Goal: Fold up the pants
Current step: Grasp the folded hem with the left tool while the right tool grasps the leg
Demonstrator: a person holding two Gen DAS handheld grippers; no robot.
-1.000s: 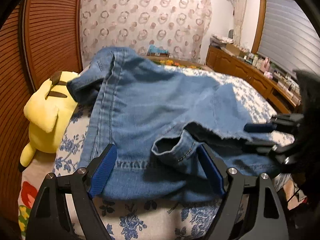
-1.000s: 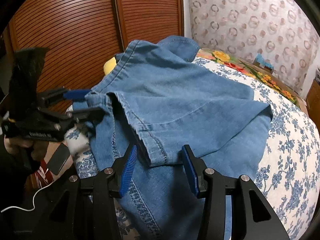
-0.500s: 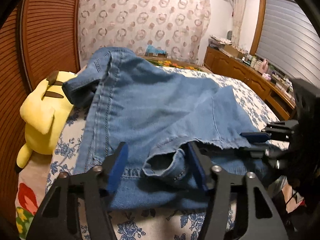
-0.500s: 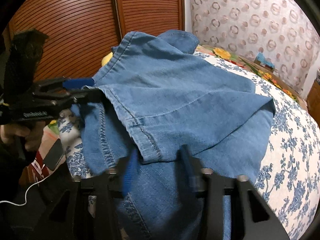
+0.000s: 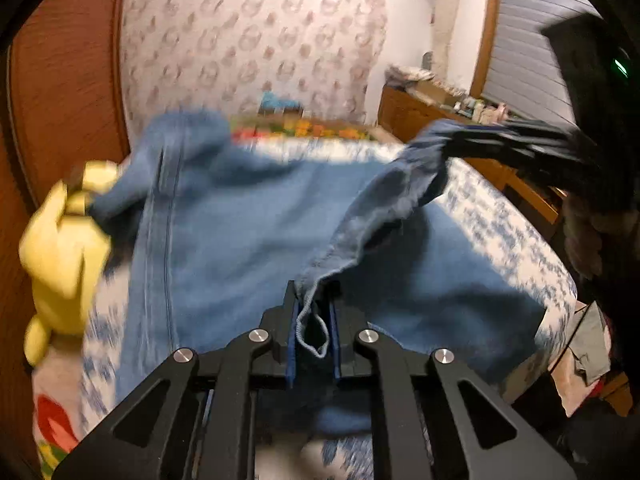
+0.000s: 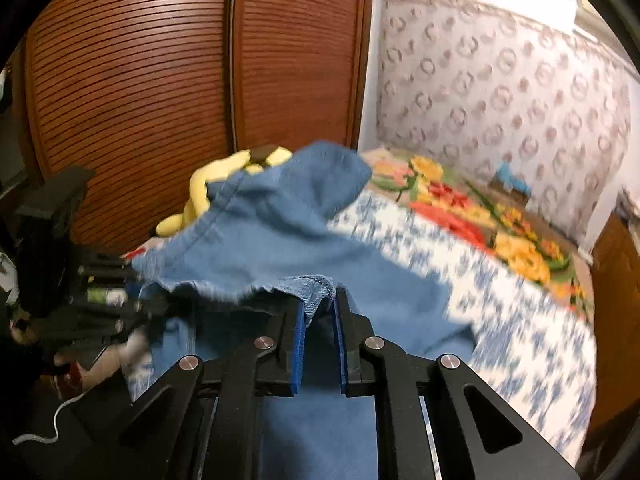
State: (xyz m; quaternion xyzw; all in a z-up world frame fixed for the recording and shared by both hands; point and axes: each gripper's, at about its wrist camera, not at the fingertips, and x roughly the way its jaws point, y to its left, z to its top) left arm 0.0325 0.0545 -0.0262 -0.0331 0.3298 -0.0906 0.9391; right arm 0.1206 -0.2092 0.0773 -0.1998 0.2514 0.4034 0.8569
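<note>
Denim fills the left wrist view: the pants lie spread over the bed, whose cover is white with blue flowers, and a yellow plush toy sits at their left edge. The left hand-held gripper points down at a slant, its jaws having just been closing, and now pinches a frayed hem edge between the blue pads. At upper right the right hand-held gripper holds the other hem corner raised off the bed.

From the right wrist view, the right hand-held gripper also slants downward, its jaws having just been closing onto a stitched hem fold, which it pinches. The left hand-held gripper grips the cloth at far left, with the pants stretched between the two.
</note>
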